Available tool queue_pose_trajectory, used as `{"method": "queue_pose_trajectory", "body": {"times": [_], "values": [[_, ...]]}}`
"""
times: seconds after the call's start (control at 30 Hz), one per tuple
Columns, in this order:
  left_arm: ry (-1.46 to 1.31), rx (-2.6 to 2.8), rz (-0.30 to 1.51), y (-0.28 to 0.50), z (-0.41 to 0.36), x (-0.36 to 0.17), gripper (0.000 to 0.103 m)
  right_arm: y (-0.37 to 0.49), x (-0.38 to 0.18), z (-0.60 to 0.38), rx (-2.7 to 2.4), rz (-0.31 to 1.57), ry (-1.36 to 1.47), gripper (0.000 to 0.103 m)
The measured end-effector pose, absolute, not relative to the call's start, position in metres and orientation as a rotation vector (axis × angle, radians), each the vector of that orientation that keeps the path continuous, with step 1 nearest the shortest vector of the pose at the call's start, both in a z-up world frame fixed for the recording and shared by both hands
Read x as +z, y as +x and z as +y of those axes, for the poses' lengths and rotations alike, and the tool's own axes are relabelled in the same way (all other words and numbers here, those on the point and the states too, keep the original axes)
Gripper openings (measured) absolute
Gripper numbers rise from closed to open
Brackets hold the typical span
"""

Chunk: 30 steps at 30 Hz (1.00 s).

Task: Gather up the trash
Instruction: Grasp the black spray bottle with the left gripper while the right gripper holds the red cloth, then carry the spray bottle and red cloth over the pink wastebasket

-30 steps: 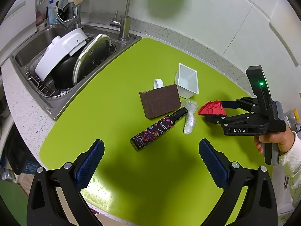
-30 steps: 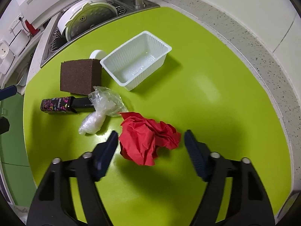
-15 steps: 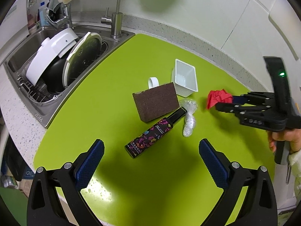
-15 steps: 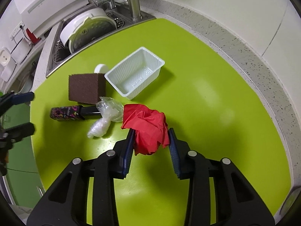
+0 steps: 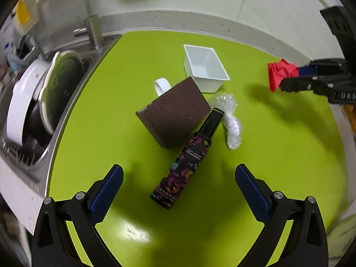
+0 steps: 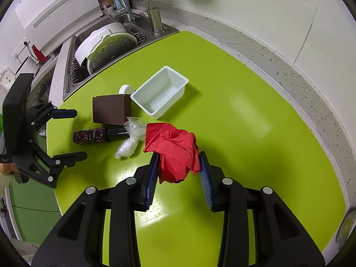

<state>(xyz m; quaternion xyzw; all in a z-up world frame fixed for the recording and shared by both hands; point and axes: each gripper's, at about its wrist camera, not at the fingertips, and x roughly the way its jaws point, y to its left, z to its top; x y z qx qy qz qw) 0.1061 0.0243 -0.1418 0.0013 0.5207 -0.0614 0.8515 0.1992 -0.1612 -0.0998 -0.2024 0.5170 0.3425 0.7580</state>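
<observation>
My right gripper [image 6: 179,175] is shut on a crumpled red paper [image 6: 175,146] and holds it above the green mat [image 6: 244,133]; in the left wrist view that red paper [image 5: 279,73] hangs from the right gripper [image 5: 289,79] at the right edge. My left gripper [image 5: 178,191] stands open low over a dark floral bottle [image 5: 187,162], whose base lies between its fingers. Beside the bottle lie a crumpled clear plastic wrap [image 5: 230,122], a brown sponge [image 5: 173,113], a white plastic tray [image 5: 205,69] and a white cap [image 5: 161,85].
A sink [image 6: 106,44] with a white rice-cooker pot and lid sits left of the mat, a tap [image 6: 153,15] behind it. A speckled counter edge [image 6: 289,51] and white wall run along the back and right.
The right gripper shut on the red paper and lifted it off the mat. The left gripper rolled and came down closer to the bottle.
</observation>
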Motion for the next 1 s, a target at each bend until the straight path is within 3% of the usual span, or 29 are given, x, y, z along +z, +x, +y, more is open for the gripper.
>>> {"method": "queue_pose_trajectory", "body": {"times": [0.03, 0.1, 0.27, 0.43, 0.5, 0.57, 1.0], "values": [[0.015, -0.136, 1.098, 0.108, 0.024, -0.143, 0.09, 0.2, -0.1, -0.161, 0.743, 1.127, -0.44, 0.036], [0.029, -0.146, 1.118, 0.113, 0.026, -0.146, 0.066, 0.2, -0.099, -0.163, 0.739, 1.128, -0.435, 0.036], [0.06, -0.185, 1.15, 0.116, 0.021, -0.153, 0.039, 0.201, -0.099, -0.165, 0.733, 1.129, -0.427, 0.036], [0.066, -0.18, 1.151, 0.113, 0.019, -0.153, 0.034, 0.199, -0.098, -0.163, 0.737, 1.127, -0.427, 0.036], [0.045, -0.195, 1.154, 0.11, 0.02, -0.151, 0.025, 0.198, -0.098, -0.163, 0.74, 1.126, -0.424, 0.036], [0.049, -0.189, 1.154, 0.104, 0.016, -0.149, 0.023, 0.196, -0.097, -0.163, 0.742, 1.121, -0.421, 0.036], [-0.147, -0.151, 1.068, 0.057, 0.007, -0.109, 0.022, 0.17, -0.076, -0.169, 0.768, 1.074, -0.414, 0.036]]}}
